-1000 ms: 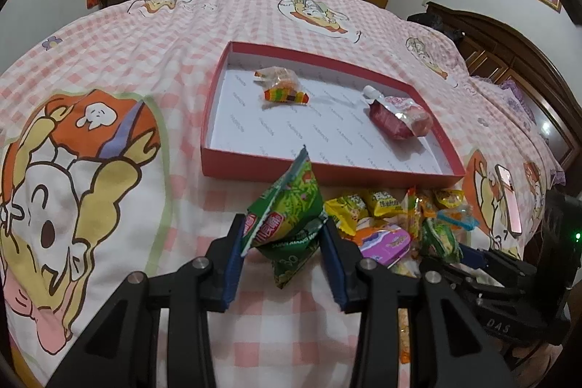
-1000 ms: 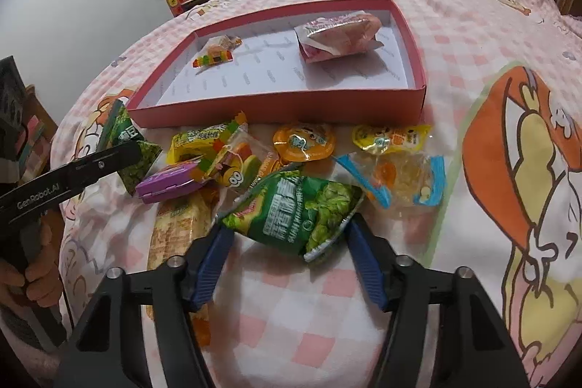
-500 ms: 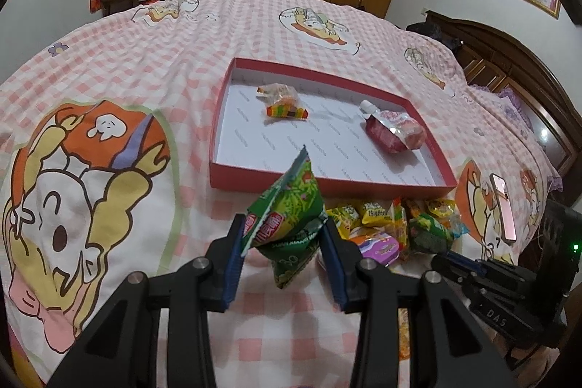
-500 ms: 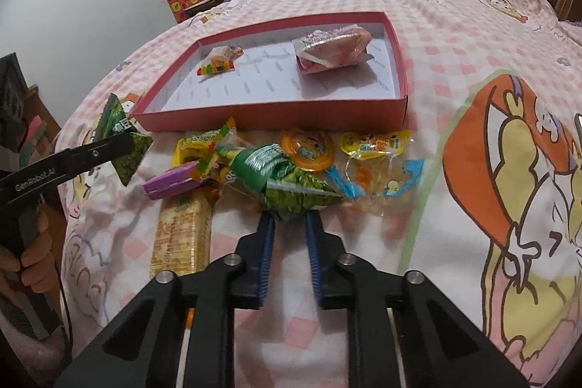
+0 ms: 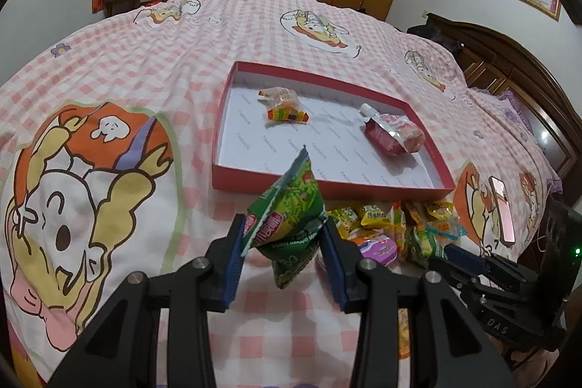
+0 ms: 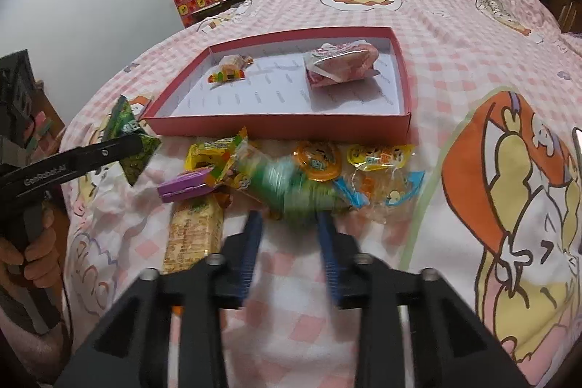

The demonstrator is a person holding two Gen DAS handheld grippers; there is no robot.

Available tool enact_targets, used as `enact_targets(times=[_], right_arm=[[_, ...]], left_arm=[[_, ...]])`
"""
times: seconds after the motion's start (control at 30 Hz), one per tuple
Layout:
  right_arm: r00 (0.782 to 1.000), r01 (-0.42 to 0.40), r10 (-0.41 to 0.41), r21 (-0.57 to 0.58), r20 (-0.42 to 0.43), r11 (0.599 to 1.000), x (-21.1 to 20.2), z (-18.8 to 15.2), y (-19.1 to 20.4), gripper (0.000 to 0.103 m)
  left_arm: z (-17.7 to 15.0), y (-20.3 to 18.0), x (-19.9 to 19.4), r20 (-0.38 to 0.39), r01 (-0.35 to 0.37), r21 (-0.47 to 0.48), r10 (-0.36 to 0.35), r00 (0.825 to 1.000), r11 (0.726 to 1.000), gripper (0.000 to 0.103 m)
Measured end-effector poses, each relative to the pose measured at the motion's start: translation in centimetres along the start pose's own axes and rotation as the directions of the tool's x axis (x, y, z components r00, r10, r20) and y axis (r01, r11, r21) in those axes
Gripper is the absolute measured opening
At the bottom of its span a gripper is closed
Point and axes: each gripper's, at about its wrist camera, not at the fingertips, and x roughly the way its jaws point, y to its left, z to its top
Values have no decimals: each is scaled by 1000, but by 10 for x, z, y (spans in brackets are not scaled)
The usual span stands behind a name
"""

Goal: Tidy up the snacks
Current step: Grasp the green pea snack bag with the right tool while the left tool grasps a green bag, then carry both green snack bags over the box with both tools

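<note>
My left gripper (image 5: 282,242) is shut on a green snack bag (image 5: 287,213) and holds it above the bed, short of the red tray (image 5: 254,179). The bag also shows in the right wrist view (image 6: 129,140). The tray holds a rainbow candy packet (image 5: 285,108) and a red pouch (image 5: 393,133). My right gripper (image 6: 289,224) grips a second green bag (image 6: 294,191), blurred by motion, at the front of the snack pile (image 6: 291,170).
Loose snacks lie before the tray: a purple packet (image 6: 185,188), a cracker pack (image 6: 192,235), a round orange jelly cup (image 6: 318,162), clear blue-edged packets (image 6: 385,184). A phone (image 5: 503,210) lies on the bed at right. A person sits beyond the bed.
My right gripper closed on the second green bag in the pile, then its jaws spread somewhat, still on it. My left gripper lifted and drew back with its bag.
</note>
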Motion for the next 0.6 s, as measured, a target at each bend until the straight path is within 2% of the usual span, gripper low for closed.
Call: enact_targets(times=[0.2, 0.27, 0.33, 0.5, 0.53, 0.57, 0.6], right_arm=[[1000, 20, -19, -34, 11, 999, 6, 4, 2, 46], [1000, 22, -22, -44, 2, 999, 10, 5, 3, 54], [1000, 22, -23, -60, -12, 998, 15, 7, 6, 57], [999, 43, -45, -89, -19, 995, 26, 9, 8, 58], [999, 39, -41, -85, -23, 996, 26, 9, 7, 55], [999, 35, -37, -82, -24, 996, 25, 9, 6, 47], [999, 34, -37, -82, -29, 996, 24, 9, 5, 44]], left_arm=[[0, 0, 3, -10, 2, -2, -2, 1000, 1000, 41], [0, 0, 3, -11, 2, -2, -2, 1000, 1000, 41], [0, 0, 3, -11, 2, -1, -2, 1000, 1000, 41], [-1, -1, 5, -18, 0, 9, 0, 1000, 1000, 41], [-1, -1, 5, -19, -3, 11, 3, 1000, 1000, 41], [-1, -1, 6, -22, -7, 14, 7, 1000, 1000, 41], [-1, -2, 7, -27, -11, 16, 11, 1000, 1000, 41]])
